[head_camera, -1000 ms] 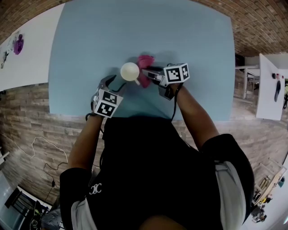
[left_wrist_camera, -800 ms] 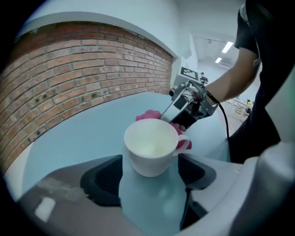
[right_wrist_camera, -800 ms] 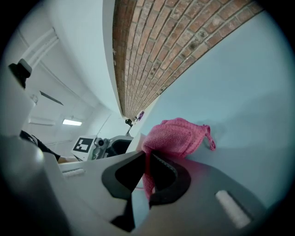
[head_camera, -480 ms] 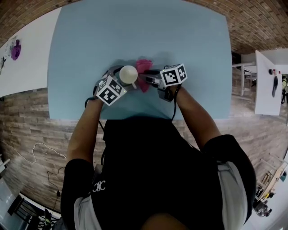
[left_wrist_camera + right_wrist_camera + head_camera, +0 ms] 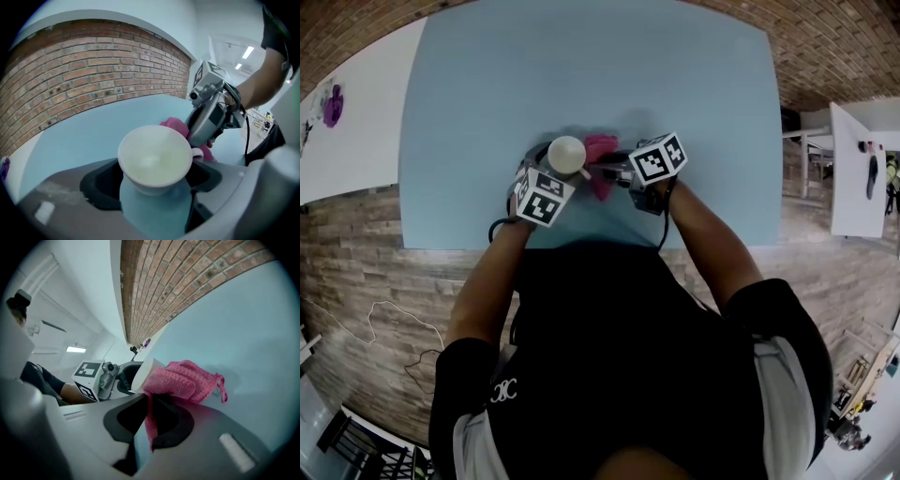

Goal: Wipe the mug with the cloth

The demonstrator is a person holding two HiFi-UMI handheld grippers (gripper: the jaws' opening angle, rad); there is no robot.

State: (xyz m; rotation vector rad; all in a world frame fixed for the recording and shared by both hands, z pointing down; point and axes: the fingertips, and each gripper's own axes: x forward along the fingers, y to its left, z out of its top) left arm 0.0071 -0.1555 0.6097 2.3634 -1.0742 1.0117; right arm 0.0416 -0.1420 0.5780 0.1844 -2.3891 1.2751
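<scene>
A white mug (image 5: 567, 154) stands upright on the blue table (image 5: 487, 84), just beyond the person's body. My left gripper (image 5: 555, 167) reaches it from the near left. In the left gripper view the mug (image 5: 154, 157) sits between the wide jaws of my left gripper (image 5: 153, 183), which have just been opening; the pads (image 5: 101, 187) do not press on it. My right gripper (image 5: 605, 171) comes in from the right, shut on a pink cloth (image 5: 602, 157). In the right gripper view the cloth (image 5: 183, 380) runs from the jaws of my right gripper (image 5: 150, 416) and lies against the side of the mug (image 5: 140, 373).
The table's near edge (image 5: 581, 246) runs just in front of the person. Brick floor surrounds the table. A white surface (image 5: 347, 122) lies to the left, and another white table (image 5: 853, 178) stands at the right.
My left gripper has moved up and to the right from the table's near edge, and its jaws now flank the mug. My right gripper with the cloth has barely shifted.
</scene>
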